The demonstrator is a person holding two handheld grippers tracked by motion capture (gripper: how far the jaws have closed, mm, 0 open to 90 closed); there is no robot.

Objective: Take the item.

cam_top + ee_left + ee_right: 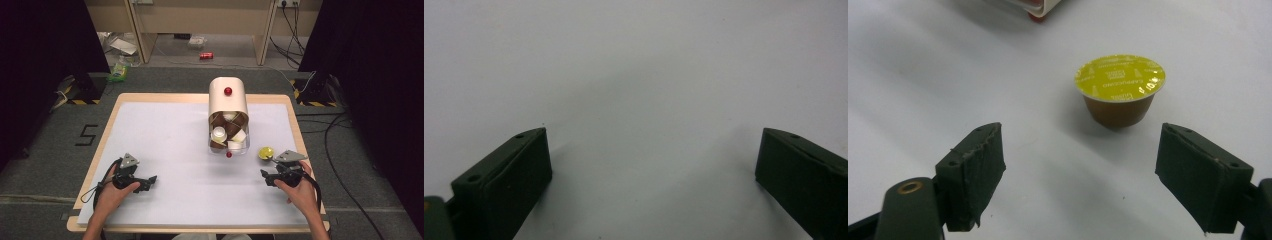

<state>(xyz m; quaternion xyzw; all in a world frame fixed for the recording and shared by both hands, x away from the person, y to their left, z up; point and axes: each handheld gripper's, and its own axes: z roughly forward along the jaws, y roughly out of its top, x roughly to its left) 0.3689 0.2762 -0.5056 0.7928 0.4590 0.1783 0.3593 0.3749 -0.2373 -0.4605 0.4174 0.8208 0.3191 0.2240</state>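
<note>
Coffee capsule (1119,90), yellow foil lid up, sits on tabletop (165,145) just ahead of right gripper (1078,170), jaws apart, empty. Likely pick: centre jaws on brown cup wall under rim, close gently. Left gripper (649,165) jaws apart over bare tabletop.
</note>
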